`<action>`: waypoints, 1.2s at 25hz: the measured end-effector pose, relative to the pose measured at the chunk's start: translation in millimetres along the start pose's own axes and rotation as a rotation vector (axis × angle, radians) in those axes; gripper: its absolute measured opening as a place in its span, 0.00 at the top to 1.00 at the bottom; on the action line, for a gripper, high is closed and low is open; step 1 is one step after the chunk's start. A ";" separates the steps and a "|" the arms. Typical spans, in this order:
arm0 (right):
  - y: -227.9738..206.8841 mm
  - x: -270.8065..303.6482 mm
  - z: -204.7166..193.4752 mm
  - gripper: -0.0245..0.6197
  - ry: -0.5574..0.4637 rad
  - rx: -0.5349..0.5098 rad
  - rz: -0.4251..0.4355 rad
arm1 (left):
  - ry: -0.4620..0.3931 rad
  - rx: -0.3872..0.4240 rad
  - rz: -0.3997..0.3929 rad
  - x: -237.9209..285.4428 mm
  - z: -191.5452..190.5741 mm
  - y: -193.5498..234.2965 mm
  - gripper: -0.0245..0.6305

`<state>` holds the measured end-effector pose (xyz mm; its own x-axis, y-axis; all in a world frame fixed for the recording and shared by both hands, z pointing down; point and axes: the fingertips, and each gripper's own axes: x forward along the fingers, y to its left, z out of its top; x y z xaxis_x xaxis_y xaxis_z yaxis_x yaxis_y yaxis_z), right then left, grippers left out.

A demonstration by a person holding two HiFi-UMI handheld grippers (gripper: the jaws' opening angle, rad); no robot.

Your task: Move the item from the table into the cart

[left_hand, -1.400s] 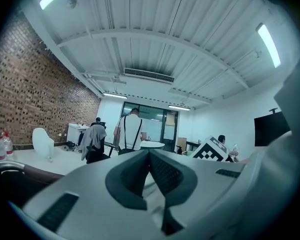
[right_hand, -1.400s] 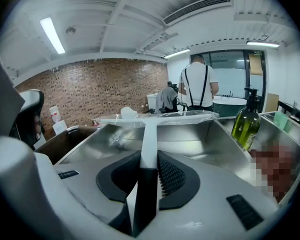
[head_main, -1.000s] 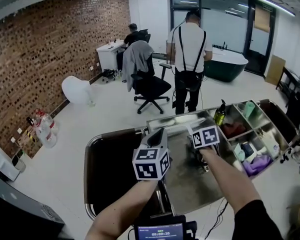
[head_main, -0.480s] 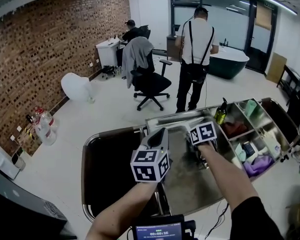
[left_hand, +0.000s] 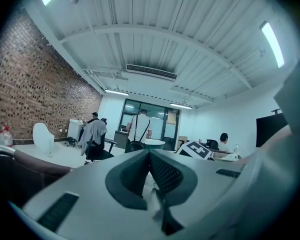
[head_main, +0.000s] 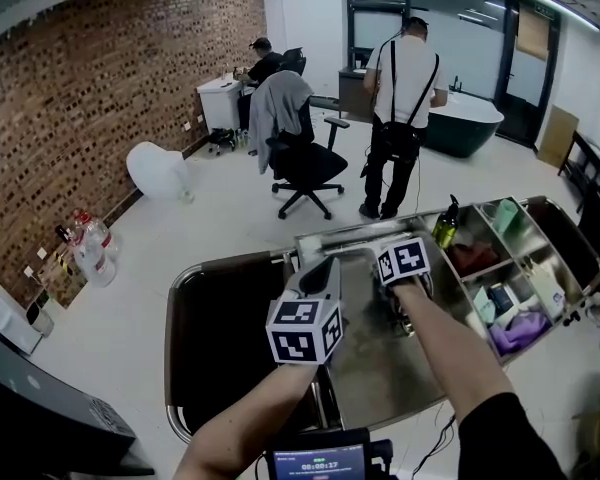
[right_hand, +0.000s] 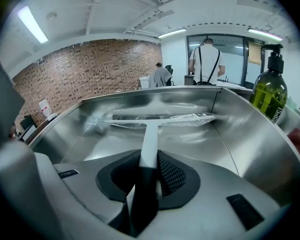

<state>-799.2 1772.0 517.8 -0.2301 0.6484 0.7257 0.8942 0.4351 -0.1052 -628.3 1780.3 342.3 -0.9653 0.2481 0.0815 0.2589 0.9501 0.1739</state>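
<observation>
A wiper with a white handle (right_hand: pixel 150 134) and a plastic-wrapped cross blade (right_hand: pixel 160 118) is the item. My right gripper (right_hand: pixel 149 171) is shut on its handle, and the blade lies low against the far wall of the steel cart bin (right_hand: pixel 240 134). In the head view the right gripper (head_main: pixel 402 268) reaches down into that bin (head_main: pixel 380 363); the wiper is hidden there behind the marker cube. My left gripper (head_main: pixel 315 293) hovers over the bin's left edge. Its jaws are shut with nothing between them, and in the left gripper view this gripper (left_hand: pixel 149 171) points out across the room.
A green pump bottle (head_main: pixel 443 230) stands in a compartment right of the bin, also close in the right gripper view (right_hand: pixel 268 96). More compartments (head_main: pixel 515 303) hold cloths and small goods. A dark tray (head_main: pixel 215 338) lies left. A standing person (head_main: pixel 405 78) and office chair (head_main: pixel 305 168) are beyond.
Both grippers stay almost in place, the right still holding the wiper. The standing person behind the cart has stepped to the right and farther away.
</observation>
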 end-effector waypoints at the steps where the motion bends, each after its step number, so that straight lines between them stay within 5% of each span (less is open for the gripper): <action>1: 0.4 -0.2 -0.4 0.86 0.000 0.000 0.004 | 0.000 -0.001 0.004 -1.0 -0.4 0.5 0.96; 5: 2.8 -3.2 -3.0 0.80 0.000 -0.017 0.015 | 0.003 0.001 0.002 -6.7 -1.0 -1.8 0.96; 8: 5.9 -10.4 -3.0 0.57 -0.007 -0.026 0.028 | -0.002 0.005 -0.014 -13.1 4.2 -4.8 0.96; 13: 17.7 -50.3 6.3 0.57 -0.064 -0.059 0.043 | -0.039 0.008 -0.013 -36.2 22.1 -8.4 0.96; 18: 59.6 -116.7 10.0 0.57 -0.183 -0.069 0.148 | -0.100 -0.025 -0.046 -76.1 42.3 -26.6 0.96; 24: 124.1 -203.0 6.3 0.65 -0.398 -0.108 0.269 | -0.134 0.033 -0.123 -133.1 48.2 -44.9 0.96; 25: 134.6 -218.9 3.3 0.73 -0.445 -0.130 0.288 | -0.137 0.035 -0.131 -142.5 47.0 -43.9 0.96; 26: 145.9 -234.7 -0.7 0.92 -0.494 -0.152 0.309 | -0.135 0.036 -0.136 -151.3 45.2 -41.8 0.96; 30: 168.9 -294.8 -32.8 0.96 -0.629 -0.217 0.351 | -0.117 0.050 -0.174 -179.2 34.8 -57.0 0.96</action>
<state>-567.7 1633.9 308.4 -0.0354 0.9892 0.1423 0.9961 0.0465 -0.0756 -471.3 1688.3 283.6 -0.9934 0.0974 -0.0604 0.0892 0.9879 0.1267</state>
